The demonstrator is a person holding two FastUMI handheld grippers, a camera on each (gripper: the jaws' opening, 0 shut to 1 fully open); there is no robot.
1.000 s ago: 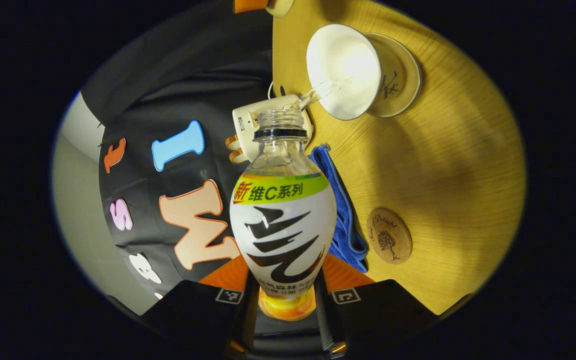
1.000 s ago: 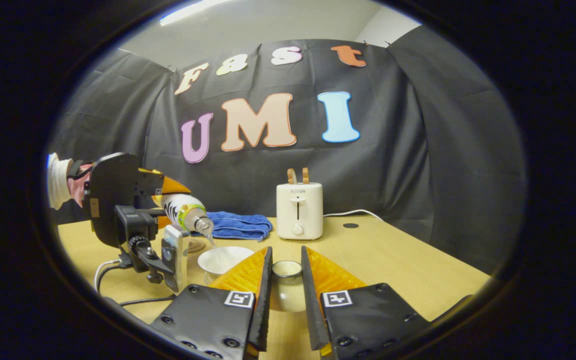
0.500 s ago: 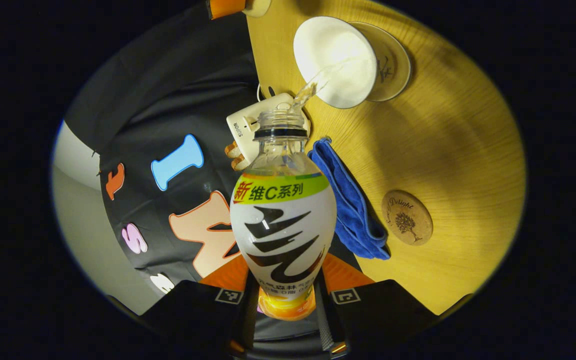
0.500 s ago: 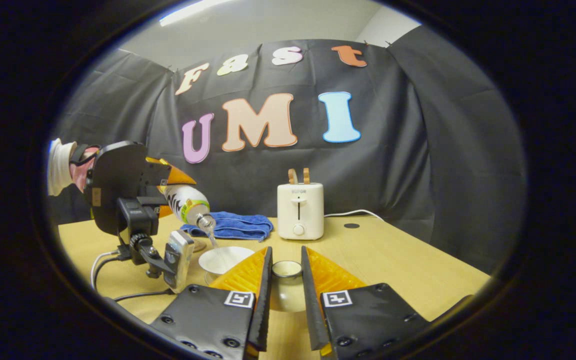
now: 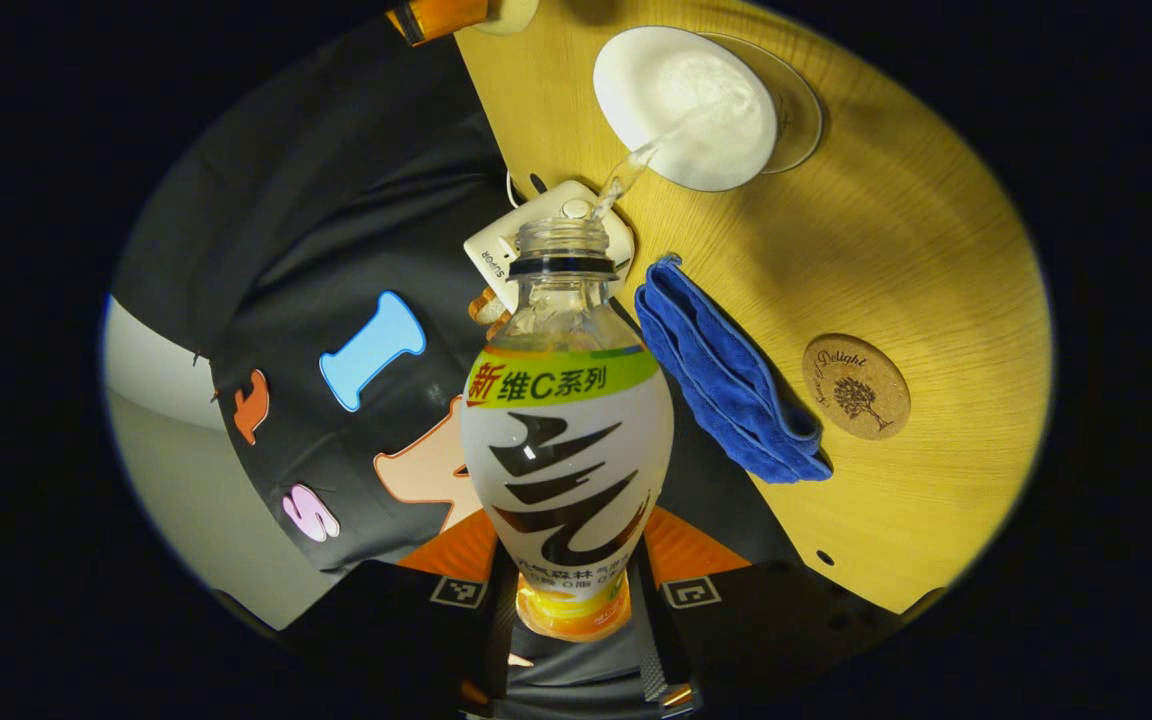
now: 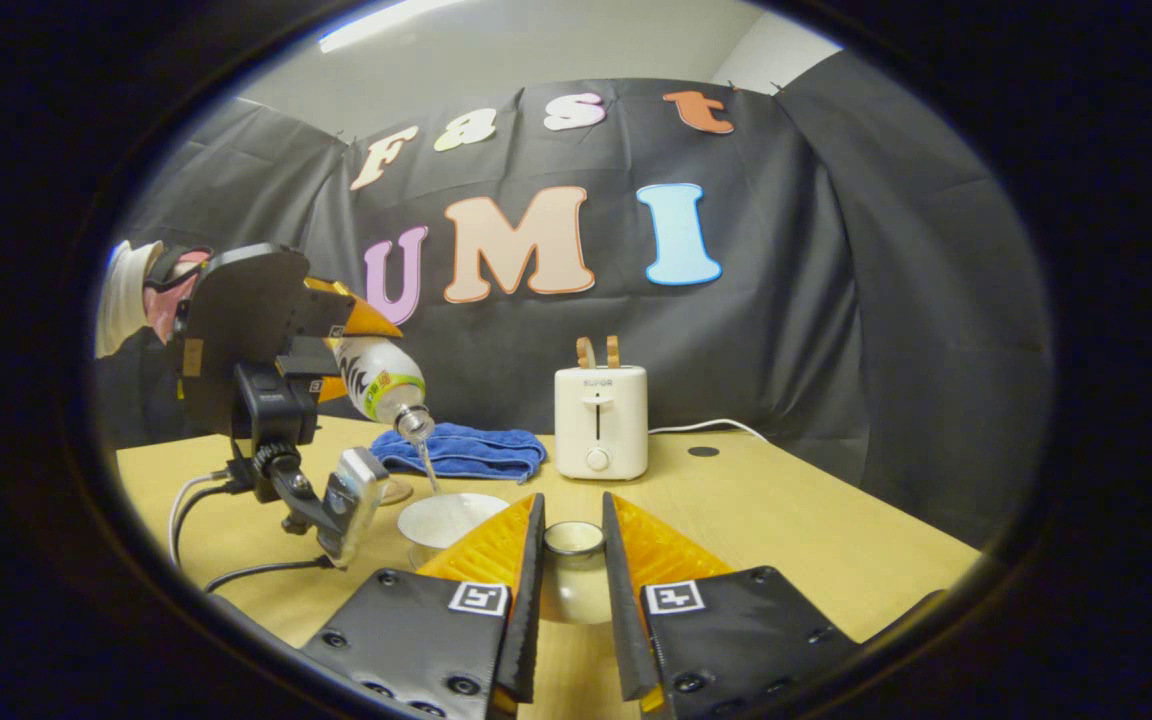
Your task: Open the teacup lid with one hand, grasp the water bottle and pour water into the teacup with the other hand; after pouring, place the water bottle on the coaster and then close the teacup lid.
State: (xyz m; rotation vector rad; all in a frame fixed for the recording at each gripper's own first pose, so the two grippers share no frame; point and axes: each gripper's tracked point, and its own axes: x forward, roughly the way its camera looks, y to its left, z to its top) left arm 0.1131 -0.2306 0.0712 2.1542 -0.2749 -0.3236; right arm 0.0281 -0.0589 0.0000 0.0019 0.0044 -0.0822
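Note:
My left gripper (image 5: 572, 600) is shut on the base of an uncapped water bottle (image 5: 564, 440) with a white and green label. The bottle is tipped down, and a thin stream runs from its mouth into the white teacup (image 5: 684, 108) on its glass saucer. In the right gripper view the same bottle (image 6: 381, 389) pours into the teacup (image 6: 443, 520) from above left. My right gripper (image 6: 572, 572) is shut on the white teacup lid (image 6: 573, 570), held just right of the cup. A round cork coaster (image 5: 855, 386) lies bare on the table.
A folded blue cloth (image 5: 726, 380) lies between bottle and coaster. A white toaster (image 6: 600, 420) with toast stands at the back by the black wall. A hand in a white sleeve (image 6: 126, 300) holds the left gripper, and cables trail on the wooden table (image 6: 816, 530).
The left gripper has risen and tilted the bottle steeper, so the stream to the cup is longer. The right gripper and lid have stayed still.

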